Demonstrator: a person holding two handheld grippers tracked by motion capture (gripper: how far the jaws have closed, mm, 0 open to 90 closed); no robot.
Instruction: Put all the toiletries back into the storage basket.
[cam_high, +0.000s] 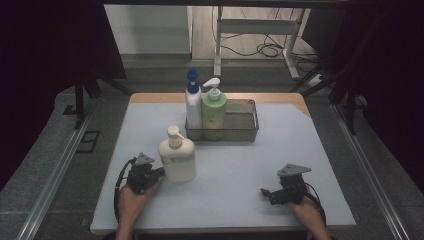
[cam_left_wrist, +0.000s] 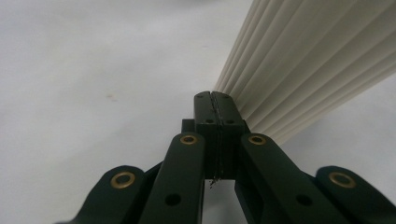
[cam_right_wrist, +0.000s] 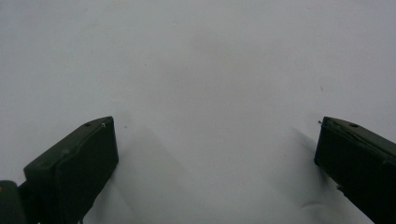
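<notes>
Left gripper (cam_high: 159, 173) closed, empty, beside cream pump bottle (cam_high: 177, 159). Right gripper (cam_high: 266, 194) wide open, empty. Open left before grasping bottle squarely.

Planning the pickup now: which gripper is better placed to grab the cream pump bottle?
Left gripper: it sits right beside the cream pump bottle, though its jaws are shut and must open. The right gripper is open but far across the mat.

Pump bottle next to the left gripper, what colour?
Cream-white pump bottle, plain with a small label; clearest in the high view.
</notes>
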